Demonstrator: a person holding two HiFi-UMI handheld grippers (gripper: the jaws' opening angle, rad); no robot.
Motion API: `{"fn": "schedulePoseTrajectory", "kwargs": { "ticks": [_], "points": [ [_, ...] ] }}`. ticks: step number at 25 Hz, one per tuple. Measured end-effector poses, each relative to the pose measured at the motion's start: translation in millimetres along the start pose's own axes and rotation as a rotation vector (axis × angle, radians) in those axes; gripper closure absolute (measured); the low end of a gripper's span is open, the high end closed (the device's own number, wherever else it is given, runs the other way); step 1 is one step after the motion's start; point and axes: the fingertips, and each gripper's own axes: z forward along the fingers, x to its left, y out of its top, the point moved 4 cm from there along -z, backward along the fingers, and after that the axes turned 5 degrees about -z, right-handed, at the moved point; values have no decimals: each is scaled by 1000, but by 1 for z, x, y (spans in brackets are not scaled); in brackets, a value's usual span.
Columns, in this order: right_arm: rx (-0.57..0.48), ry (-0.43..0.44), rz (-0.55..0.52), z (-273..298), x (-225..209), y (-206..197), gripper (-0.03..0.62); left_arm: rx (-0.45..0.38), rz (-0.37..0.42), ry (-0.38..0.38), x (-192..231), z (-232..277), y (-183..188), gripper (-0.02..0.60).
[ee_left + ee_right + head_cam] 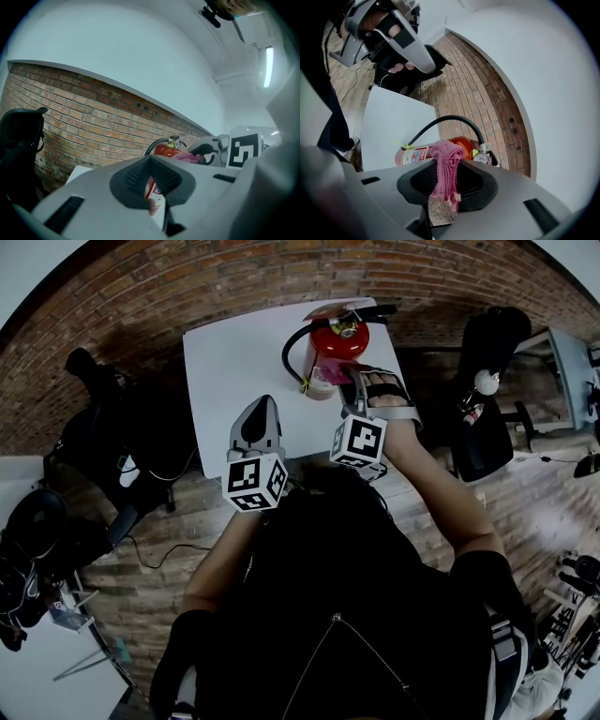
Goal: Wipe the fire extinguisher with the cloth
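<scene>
A red fire extinguisher with a black hose stands near the far right edge of the white table. My right gripper is shut on a folded pink cloth, held against the extinguisher's lower body. In the right gripper view the cloth hangs over the closed jaws, with the extinguisher just beyond. My left gripper hovers over the table's near edge, left of the extinguisher, shut and holding nothing. In the left gripper view the extinguisher and the cloth show past the jaws.
A brick wall runs behind the table. Black office chairs stand at the left and at the right. Cables lie on the wooden floor. A second white desk with clutter fills the lower left.
</scene>
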Motion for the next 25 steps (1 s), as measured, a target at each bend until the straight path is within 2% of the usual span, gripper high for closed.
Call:
{"fn": "schedulePoseTrajectory", "kwargs": {
  "ticks": [6,8,13,25],
  "points": [
    [-23,-131,65,-28,-41,6,480,-7,-2,-5,1,0,2,571],
    [-46,-132,115,-35,-50,9,480,-10,-5,-5,2,0,3,571],
    [-75,-39,188,-30,-32,15,480,-17,-10,-1,5,1,5,571],
    [-21,247,258,28,66,15,480,-21,-22,39,23,-4,3,571]
  ]
}}
